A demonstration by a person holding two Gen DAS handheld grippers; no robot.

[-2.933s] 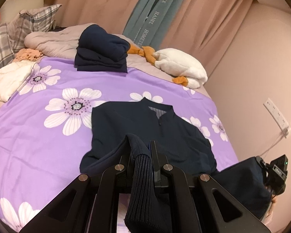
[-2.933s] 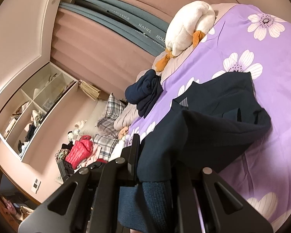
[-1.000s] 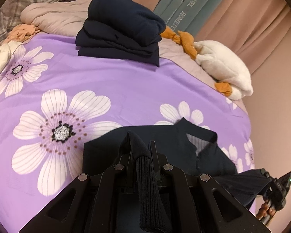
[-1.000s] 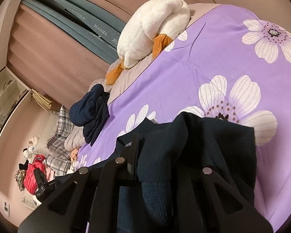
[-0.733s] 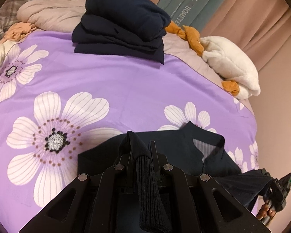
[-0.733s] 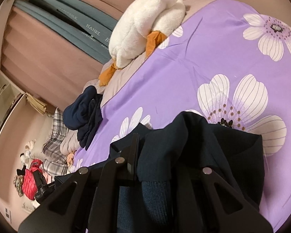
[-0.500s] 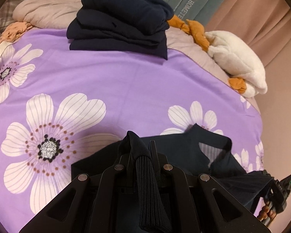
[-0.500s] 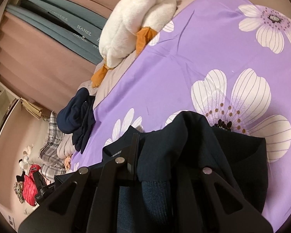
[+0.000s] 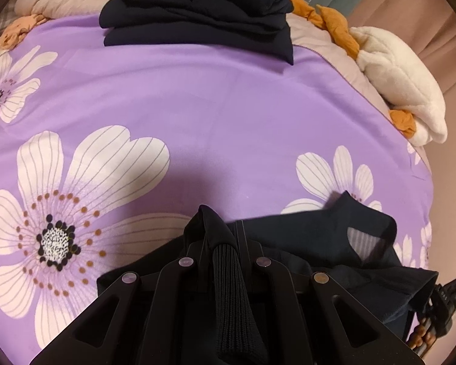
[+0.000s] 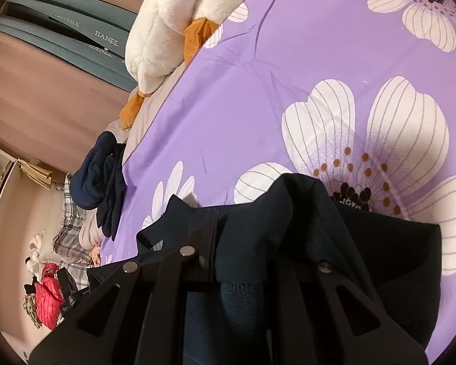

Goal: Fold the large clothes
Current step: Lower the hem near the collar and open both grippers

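Left tool (image 9: pixel 220 237): clamped shut on a ribbed hem of the navy sweater (image 9: pixel 313 243); a pinch of dark cloth is seen standing up between the jaws.
Right tool (image 10: pixel 246 243): closed on another part of the same sweater's ribbed edge; the cloth is draped over the right-hand jaw, so that jaw is largely covered.
Navy sweater: held up at its near edge by both tools, its body spread on the bed (image 9: pixel 228 115) just beyond them, collar (image 9: pixel 364 234) pointing away.
Step in hand: judged to be the lengthwise fold, the hem being carried over the body toward the collar.
Next move: judged to call for the hem being laid level near the collar, both corners kept even, and only then released.
Folded dark clothes (image 9: pixel 203 9): stacked at the far edge of the bed, well apart from the sweater; the top of the stack is cut off in the left wrist view.
White plush toy (image 9: pixel 404 82): laid at the far corner, with orange parts showing.
Hidden: the sleeves and the part of the sweater under the tools cannot be made out.
Hard to tell: how far the fold already reaches, since dark cloth merges with the dark tools.
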